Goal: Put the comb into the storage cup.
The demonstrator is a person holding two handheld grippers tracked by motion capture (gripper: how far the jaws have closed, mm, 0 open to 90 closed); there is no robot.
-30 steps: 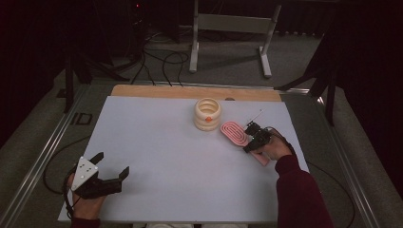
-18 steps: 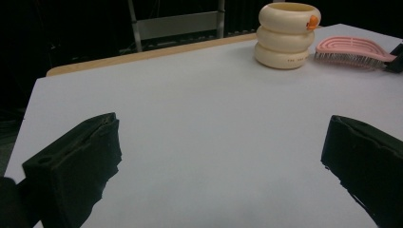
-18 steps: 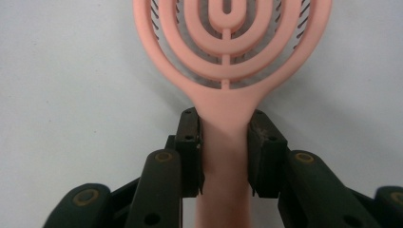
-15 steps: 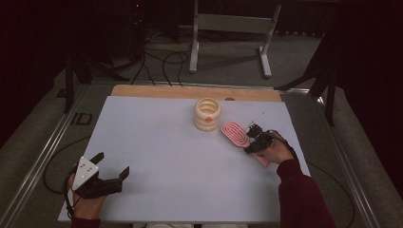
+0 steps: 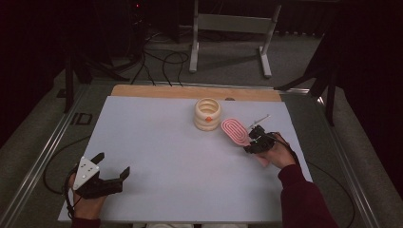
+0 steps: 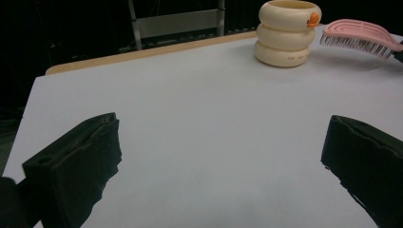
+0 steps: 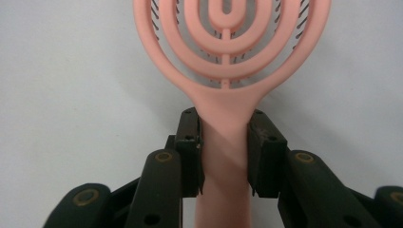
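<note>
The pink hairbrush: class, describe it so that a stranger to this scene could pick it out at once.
Start at the white table and go to its far right part, where a cream ringed cup stands. Just right of the cup is the pink hairbrush, its handle clamped in the right gripper. Unlike the cup, it is flat, oval and patterned with concentric loops.

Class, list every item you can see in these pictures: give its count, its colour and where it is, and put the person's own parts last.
Table: one, white top with a wooden far edge, centre.
Ringed cup: one, cream with an orange dot, far middle of the table.
Hairbrush: one, pink, bristles down, just right of the cup.
Metal stand: one, grey, on the floor beyond the table.
Cables: several, black, on the floor beyond the table.
Left gripper: one, black, near left corner, open.
Right gripper: one, black, clamped on the hairbrush handle.
Sleeve: one, dark red, right forearm.
</note>
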